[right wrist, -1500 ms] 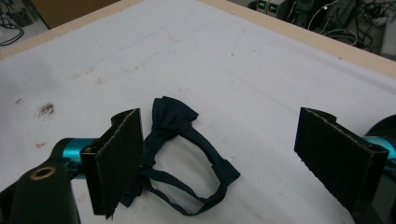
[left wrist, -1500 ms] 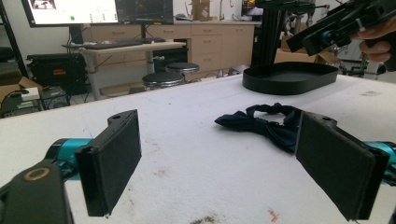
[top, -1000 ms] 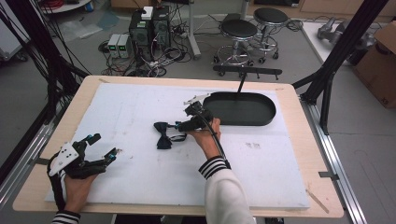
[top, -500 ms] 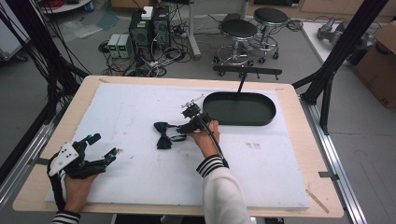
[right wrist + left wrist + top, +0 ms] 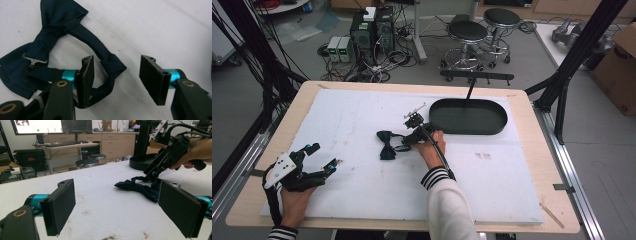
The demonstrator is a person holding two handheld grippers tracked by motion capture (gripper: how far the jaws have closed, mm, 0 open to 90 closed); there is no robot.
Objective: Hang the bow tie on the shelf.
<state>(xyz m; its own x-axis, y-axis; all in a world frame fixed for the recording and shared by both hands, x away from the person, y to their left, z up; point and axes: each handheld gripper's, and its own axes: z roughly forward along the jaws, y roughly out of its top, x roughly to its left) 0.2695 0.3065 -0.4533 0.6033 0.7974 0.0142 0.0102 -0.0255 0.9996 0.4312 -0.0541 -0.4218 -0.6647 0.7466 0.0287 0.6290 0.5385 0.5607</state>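
A dark navy bow tie (image 5: 387,145) with its strap lies on the white mat near the table's middle. My right gripper (image 5: 405,143) is down at the tie's right end and open. In the right gripper view the right gripper (image 5: 117,77) straddles a folded loop of the strap (image 5: 112,65), while the bow tie's knot and metal hook (image 5: 33,60) lie to the left. My left gripper (image 5: 324,155) rests open near the front left of the mat, well away from the tie. Between the left gripper's (image 5: 117,210) wide pads is bare mat, with the bow tie (image 5: 140,188) farther off.
A black oval tray (image 5: 468,116) sits at the back right of the white mat (image 5: 362,115), just beyond my right hand. The mat covers a wooden table (image 5: 532,125). Stools, computers and cables stand on the floor behind.
My right gripper has edged slightly down and closer over the strap. The bow tie and my left gripper have not visibly moved.
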